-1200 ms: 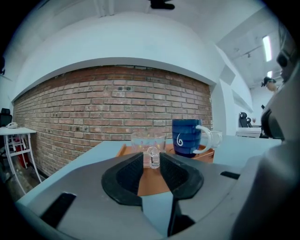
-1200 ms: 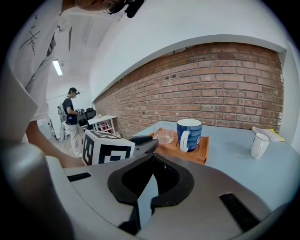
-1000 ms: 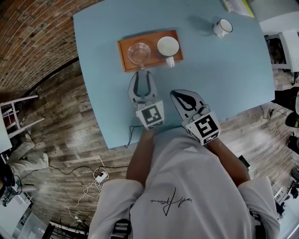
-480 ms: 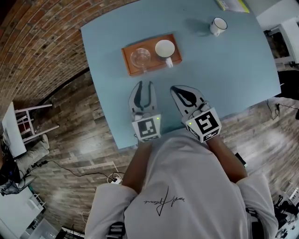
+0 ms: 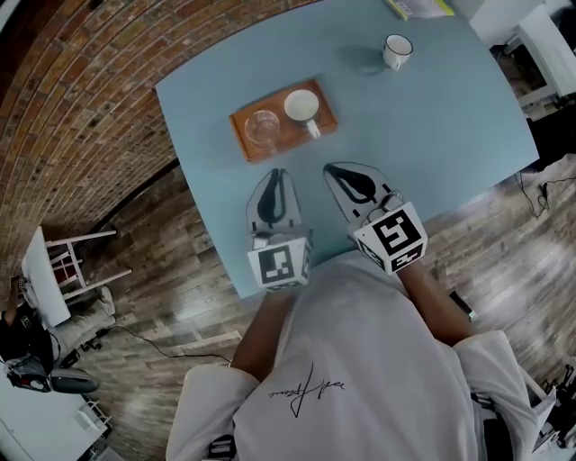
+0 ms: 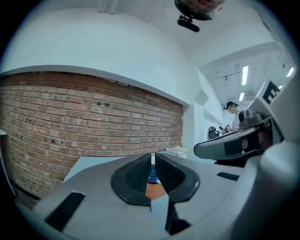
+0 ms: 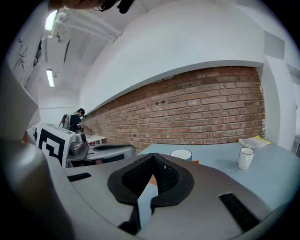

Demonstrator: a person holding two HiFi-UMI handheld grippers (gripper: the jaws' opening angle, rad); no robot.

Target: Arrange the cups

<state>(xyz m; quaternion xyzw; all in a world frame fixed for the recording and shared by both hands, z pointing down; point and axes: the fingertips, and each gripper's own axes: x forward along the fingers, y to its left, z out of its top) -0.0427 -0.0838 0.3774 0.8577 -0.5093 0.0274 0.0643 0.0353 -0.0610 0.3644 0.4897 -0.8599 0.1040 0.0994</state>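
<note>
head view: book cut off by the top edge. hands are hidden under the marker cubes, and the person's shirt fills the bottom of the frame.

left gripper view: the gripper's own body blocks most of the table. only a sliver of the orange tray shows below the jaws, plus a white-and-blue strip between them, probably the cup. glass can't be made out here.

right gripper view: the tray is just an orange speck beside the cup. the glass is hidden.

cups: clear glass and white cup stand side by side on the tray, glass on the left. the cup is upright, with its handle toward the person. from the side its outer wall looks bluish. a white mug with a dark rim stands upright well apart, toward the table's far right, near the book. it shows in the right gripper view too, empty side on.

table is light blue, with a brick wall behind it.

left gripper is above the near table edge, pointing at the tray and not touching it. its jaws have just been closing and are all but together, with a thin slit left and nothing in them.

right gripper is just beside it. its jaws meet at the tips and hold nothing.
</note>
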